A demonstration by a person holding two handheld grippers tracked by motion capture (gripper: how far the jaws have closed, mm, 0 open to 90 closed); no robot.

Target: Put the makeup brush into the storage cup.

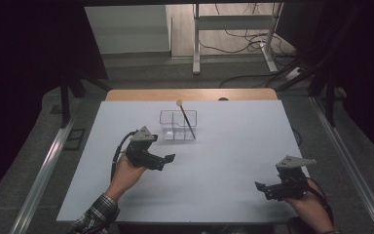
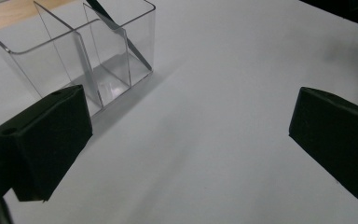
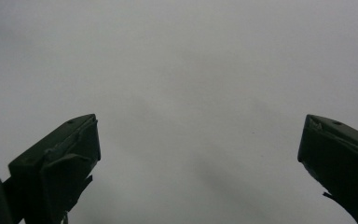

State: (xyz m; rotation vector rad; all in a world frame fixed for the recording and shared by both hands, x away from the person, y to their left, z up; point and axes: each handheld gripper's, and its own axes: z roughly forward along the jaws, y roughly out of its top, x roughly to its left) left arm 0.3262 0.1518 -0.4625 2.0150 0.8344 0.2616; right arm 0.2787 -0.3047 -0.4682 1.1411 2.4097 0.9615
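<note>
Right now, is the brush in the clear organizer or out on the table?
In. The brush leans tilted in the right-hand compartment of the clear organizer, its pale tip above the rim.

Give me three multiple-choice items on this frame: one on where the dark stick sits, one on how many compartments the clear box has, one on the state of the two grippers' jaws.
1. Where is the thin dark stick with the pale round tip?
A. flat on the white table
B. leaning in the clear plastic compartment box
C. held by the left gripper

2. How many compartments does the box show?
A. one
B. eight
C. four

3. How do the jaws of the left gripper and the right gripper stand?
A. both open and empty
B. both shut on the stick
C. left shut on the box

Answers: 1 B, the high view shows the stick slanting out of the box's right side. 2 C, crossed dividers split the box in four. 3 A, each gripper view shows its jaws wide apart over bare white table.
</note>
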